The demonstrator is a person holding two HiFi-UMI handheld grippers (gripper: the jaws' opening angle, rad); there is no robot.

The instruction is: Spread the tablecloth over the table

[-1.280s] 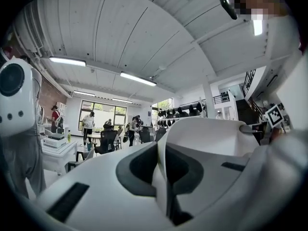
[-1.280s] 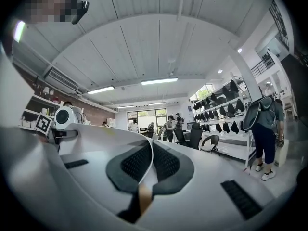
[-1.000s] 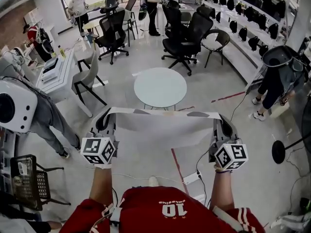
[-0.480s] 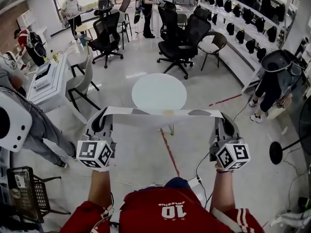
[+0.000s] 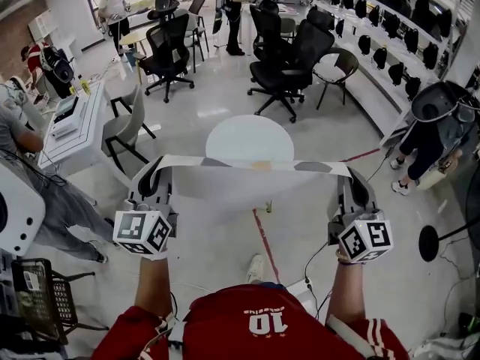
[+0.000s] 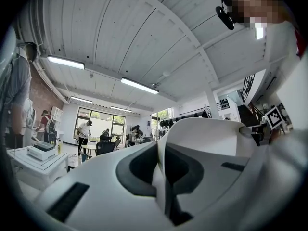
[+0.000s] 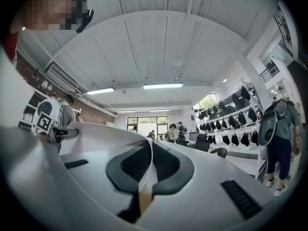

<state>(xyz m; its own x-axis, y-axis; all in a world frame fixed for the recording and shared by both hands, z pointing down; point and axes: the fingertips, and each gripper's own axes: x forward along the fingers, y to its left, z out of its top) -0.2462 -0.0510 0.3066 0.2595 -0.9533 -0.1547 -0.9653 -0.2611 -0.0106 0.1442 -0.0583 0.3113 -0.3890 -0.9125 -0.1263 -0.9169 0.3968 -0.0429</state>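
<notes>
Beyond the tablecloth (image 5: 247, 180), only the head view shows the table (image 5: 250, 136).

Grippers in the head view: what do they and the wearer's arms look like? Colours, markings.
Left gripper and right gripper: white moulded shells, dark grey ribbed pads, each with a white cube carrying black square markers. Red short-sleeved jersey, white 10, white-striped sleeves.

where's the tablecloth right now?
Head view, centre: the tablecloth is held up, stretched between the left gripper and the right gripper, both shut on its top corners, on the near side of the round white table.
</notes>
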